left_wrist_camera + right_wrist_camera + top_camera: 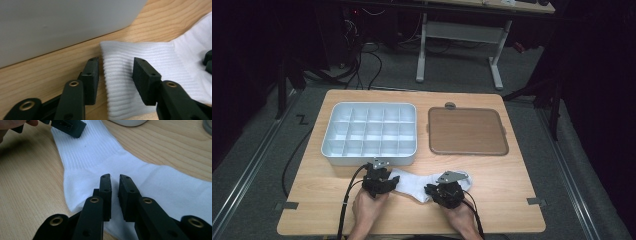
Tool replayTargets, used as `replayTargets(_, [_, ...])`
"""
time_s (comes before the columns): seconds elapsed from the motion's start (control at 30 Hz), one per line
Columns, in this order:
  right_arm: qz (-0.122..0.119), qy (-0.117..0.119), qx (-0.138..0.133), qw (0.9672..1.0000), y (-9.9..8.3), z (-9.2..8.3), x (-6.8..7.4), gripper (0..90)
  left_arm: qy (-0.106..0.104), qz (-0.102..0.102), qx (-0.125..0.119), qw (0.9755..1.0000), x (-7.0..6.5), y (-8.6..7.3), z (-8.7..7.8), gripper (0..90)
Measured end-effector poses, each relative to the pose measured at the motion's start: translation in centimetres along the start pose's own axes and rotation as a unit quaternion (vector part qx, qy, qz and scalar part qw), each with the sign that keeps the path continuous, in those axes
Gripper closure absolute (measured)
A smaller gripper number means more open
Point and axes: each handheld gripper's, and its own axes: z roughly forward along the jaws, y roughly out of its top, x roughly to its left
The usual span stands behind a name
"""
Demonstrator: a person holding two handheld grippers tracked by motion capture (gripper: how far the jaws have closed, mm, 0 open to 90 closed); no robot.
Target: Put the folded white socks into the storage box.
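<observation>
Gripping a flat sock from both ends.
Left gripper [116, 75]: jaws half-wide, straddling the ribbed cuff edge, not pinching.
Sock [414, 183]: on the table [512, 175] before the divided tray [368, 134], long axis left-right between the hands.
Right gripper [115, 185]: jaws narrow, nipping cloth near the heel.

White sock [412, 184] — ribbed cuff, smooth foot — lies flat on the wooden table's near edge, bent at the heel. Cuff end sits just beside the grey compartment tray [369, 134]; toe end points right.
</observation>
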Motion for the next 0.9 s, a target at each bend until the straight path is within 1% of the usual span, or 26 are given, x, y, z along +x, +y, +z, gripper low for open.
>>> replayTargets(0.03, [-0.004,-0.001,-0.002,1.0,-0.1,0.0,0.0,81.4,0.001,0.004,0.001,1.0,-0.1,-0.1,0.1,59.4])
replayTargets(0.1, [-0.015,-0.006,0.004,0.9999,0.1,0.0,0.2,80.9,0.002,0.004,-0.004,1.0,-0.3,-0.2,0.2,65.1])
replayTargets(0.2, [-0.015,-0.006,0.005,0.9998,0.0,0.0,0.2,80.6,0.002,0.001,-0.005,1.0,-0.4,-0.2,0.3,69.2])
replayTargets(0.27, [-0.018,-0.006,0.001,0.9998,-0.1,0.0,0.2,80.6,0.0,-0.003,-0.003,1.0,-0.4,-0.1,0.3,71.8])
replayTargets(0.3, [-0.019,-0.008,-0.001,0.9998,-0.1,0.0,0.2,80.6,-0.003,-0.008,0.001,1.0,-0.3,-0.1,0.3,75.7])
replayTargets(0.37, [-0.019,-0.008,-0.001,0.9998,-0.1,0.0,0.2,80.5,-0.006,-0.008,0.009,0.9999,-0.3,0.0,0.3,77.0])
replayTargets(0.43, [-0.02,-0.008,0.0,0.9998,-0.1,0.0,0.2,80.4,-0.009,-0.002,0.014,0.9999,-0.4,0.1,0.2,79.8])
replayTargets(0.47, [-0.02,-0.008,0.0,0.9998,-0.1,0.0,0.2,80.4,-0.01,-0.001,0.016,0.9998,-0.4,0.2,0.2,79.8])
replayTargets(0.57, [-0.023,-0.01,0.004,0.9997,0.0,0.0,0.3,80.3,-0.015,-0.01,0.016,0.9997,-0.4,0.4,0.0,80.6])
replayTargets(0.63, [-0.024,-0.011,0.004,0.9996,0.0,0.0,0.4,80.1,-0.018,-0.01,0.014,0.9997,-0.5,0.5,-0.2,80.9])
replayTargets(0.7, [-0.025,-0.013,0.005,0.9996,0.0,0.0,0.4,80.1,-0.021,-0.008,0.014,0.9997,-0.6,0.7,-0.5,80.9])
replayTargets(0.73, [-0.024,-0.013,0.007,0.9996,0.0,0.0,0.4,80.2,-0.02,-0.004,0.017,0.9997,-0.7,0.7,-0.6,81.0])
replayTargets(0.8, [-0.022,-0.012,0.013,0.9996,0.2,0.0,0.5,80.2,-0.024,0.004,0.013,0.9996,-0.9,0.9,-1.0,81.1])
replayTargets(0.9, [-0.028,-0.011,0.016,0.9994,0.3,0.1,0.6,80.4,-0.033,-0.005,0.007,0.9994,-1.1,1.3,-1.5,81.4])
